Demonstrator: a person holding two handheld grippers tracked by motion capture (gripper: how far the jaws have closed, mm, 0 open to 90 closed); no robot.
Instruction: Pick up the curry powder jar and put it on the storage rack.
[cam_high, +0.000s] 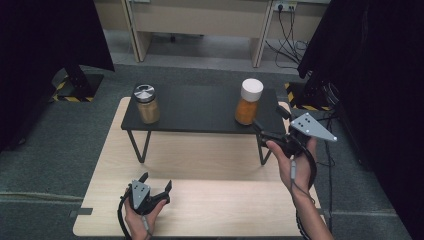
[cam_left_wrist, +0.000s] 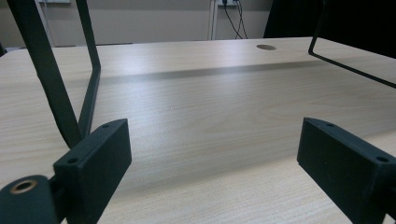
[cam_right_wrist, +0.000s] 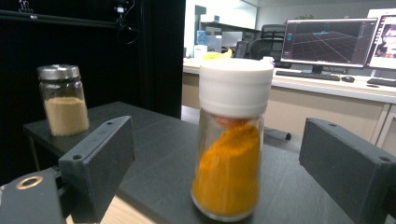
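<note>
Broadly, the light wooden table (cam_high: 210, 165) carries a low black shelf (cam_high: 200, 107) on thin wire legs, leaving bare wood all along the near side. On that shelf stand two jars, well apart: a silver-lidded jar (cam_high: 146, 104) of tan powder near the left end, and the white-capped jar (cam_high: 248, 101) of orange powder near the right front edge. The white-capped jar stands upright, long axis vertical, cap up; the powder inside slopes higher on one side, though slight blur in the right gripper view makes its surface hard to read. The right gripper (cam_high: 268, 122) sits level at the shelf's right front corner, jaws spread wide either side of the jar (cam_right_wrist: 232, 140) and apparently clear of the glass, holding nothing. The left gripper (cam_high: 156, 181) rests low over the near-left wood, jaws wide apart and empty, with one shelf leg (cam_left_wrist: 56, 88) just ahead.
</note>
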